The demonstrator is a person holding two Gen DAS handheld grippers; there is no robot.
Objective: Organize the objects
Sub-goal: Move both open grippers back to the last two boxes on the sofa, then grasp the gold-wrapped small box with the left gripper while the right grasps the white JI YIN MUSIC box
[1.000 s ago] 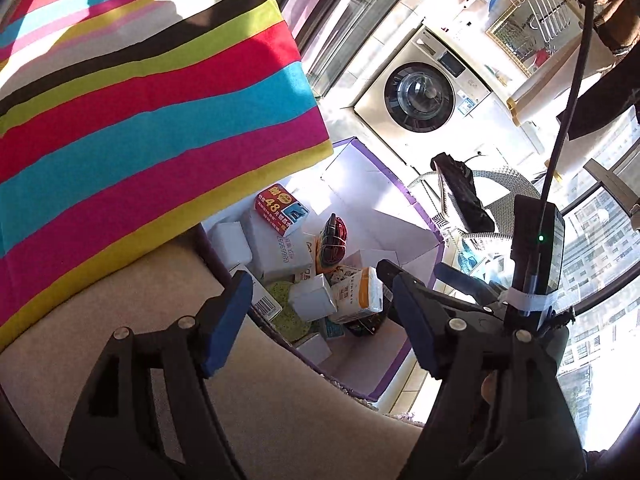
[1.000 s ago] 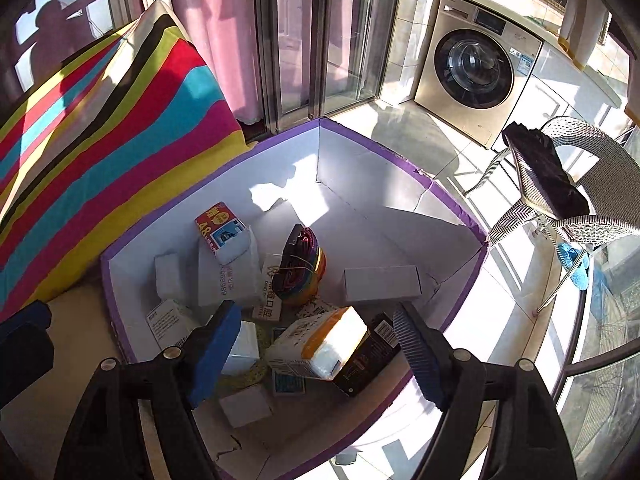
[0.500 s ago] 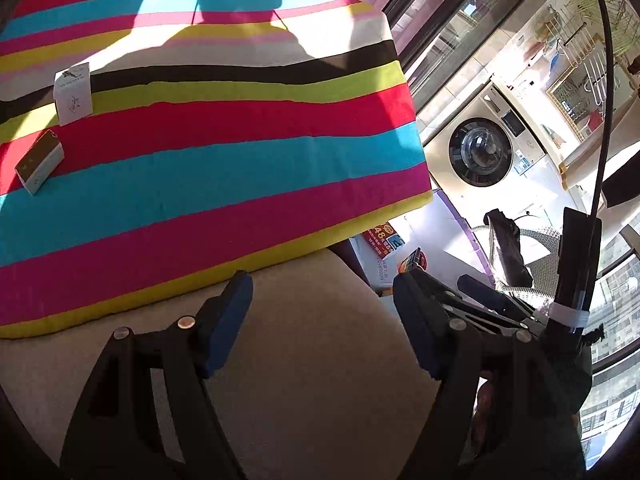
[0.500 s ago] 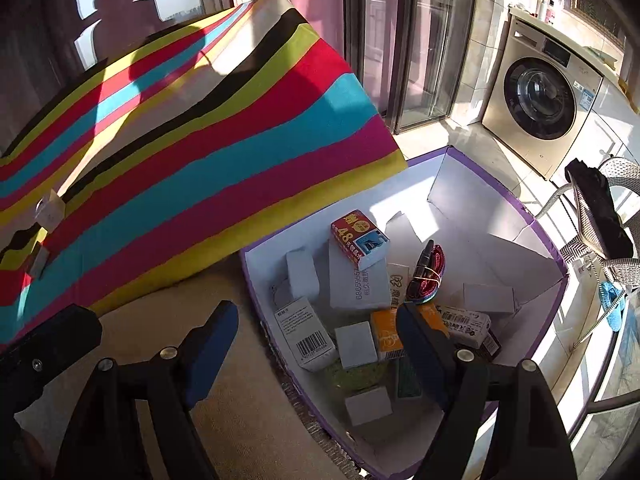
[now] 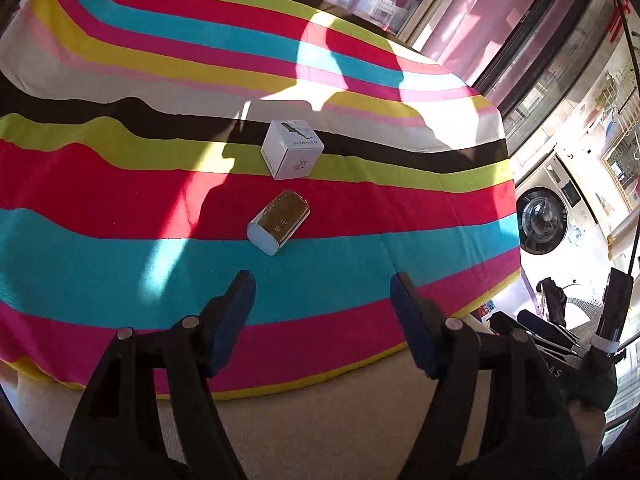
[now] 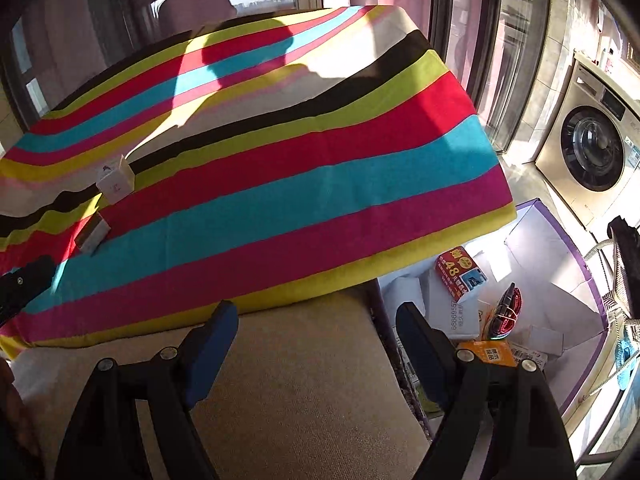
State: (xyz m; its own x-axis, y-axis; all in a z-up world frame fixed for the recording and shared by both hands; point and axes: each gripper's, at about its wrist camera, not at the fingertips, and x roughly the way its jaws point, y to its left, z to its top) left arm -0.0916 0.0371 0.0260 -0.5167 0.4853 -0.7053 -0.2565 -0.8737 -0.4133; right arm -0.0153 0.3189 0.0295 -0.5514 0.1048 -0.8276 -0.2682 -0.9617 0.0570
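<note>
A white cube box [image 5: 291, 154] and a small gold-topped box [image 5: 279, 221] lie on the striped cloth [image 5: 120, 184]. My left gripper [image 5: 322, 304] is open and empty, just short of the gold box. My right gripper [image 6: 316, 332] is open and empty over the beige cushion [image 6: 304, 392], at the cloth's near edge. The two boxes show small at the left of the right wrist view, white box [image 6: 115, 182] and gold box [image 6: 93, 234]. A purple-edged white bin [image 6: 576, 264] to the right holds several boxes, among them a red one [image 6: 460, 272].
A washing machine [image 6: 596, 148] stands at the far right beyond glass doors. A wicker chair [image 6: 620, 280] with a dark item stands beside the bin. The right gripper body [image 5: 560, 336] shows at the right of the left wrist view.
Both grippers swung left, away from the bin and toward the striped cloth. The two boxes on the cloth now sit centred ahead of my left gripper. Both stayed open.
</note>
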